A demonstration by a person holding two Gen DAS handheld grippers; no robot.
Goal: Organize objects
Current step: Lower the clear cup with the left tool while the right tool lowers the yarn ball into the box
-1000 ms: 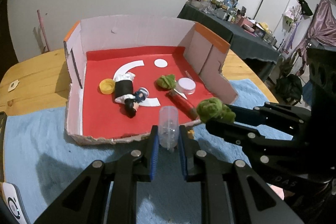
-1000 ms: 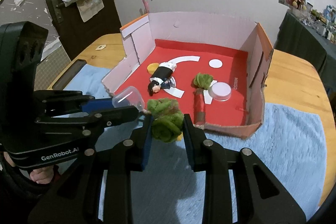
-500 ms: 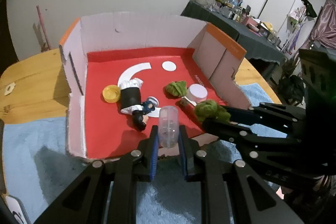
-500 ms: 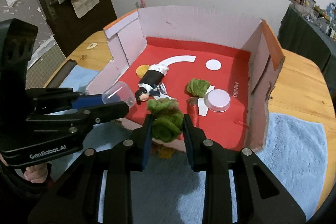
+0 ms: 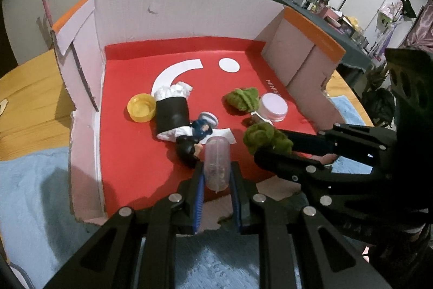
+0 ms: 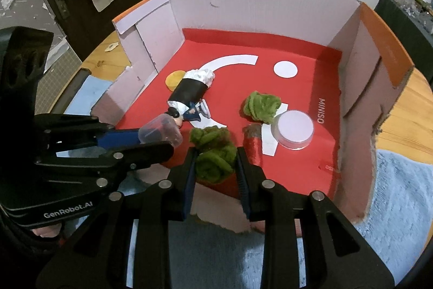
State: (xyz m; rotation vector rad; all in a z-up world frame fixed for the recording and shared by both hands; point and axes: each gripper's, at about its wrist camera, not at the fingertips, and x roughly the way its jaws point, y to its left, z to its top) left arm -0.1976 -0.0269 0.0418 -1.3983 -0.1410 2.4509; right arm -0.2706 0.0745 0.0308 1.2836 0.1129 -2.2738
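Cardboard box (image 5: 189,15), red floor, white inner walls, orange-topped flaps, sits on a blue towel (image 5: 29,197) on the wooden desk (image 5: 29,88); its near wall is torn low.

Left tool (image 5: 216,175) clenched on a clear plastic capsule (image 5: 217,161), held over the near edge of the box floor. Blue pads (image 5: 199,197) press both sides of the capsule. In the right wrist view the same tool (image 6: 162,137) comes in from 9 o'clock with the capsule (image 6: 159,130) at its tip.

Right tool (image 6: 215,167) clenched on a green fuzzy clump (image 6: 213,153), also over the near edge of the box. In the left wrist view it (image 5: 266,145) enters from 3 o'clock, clump (image 5: 266,138) at the tip, just beside the capsule.

On the box floor:
- doll figure (image 6: 189,96) in black and white, lying on its side, head toward the near edge
- yellow cap (image 5: 141,108), open side up, touching the doll's white end at 9 o'clock
- second green clump (image 6: 261,106), touching a white round lid (image 6: 295,129) at its 4 o'clock
- red spool (image 6: 253,145), just right of the held clump, partly hidden by the right tool
- "MINISO" print (image 6: 320,110) along the right side

A fingertip (image 6: 46,230) shows under the left tool body.
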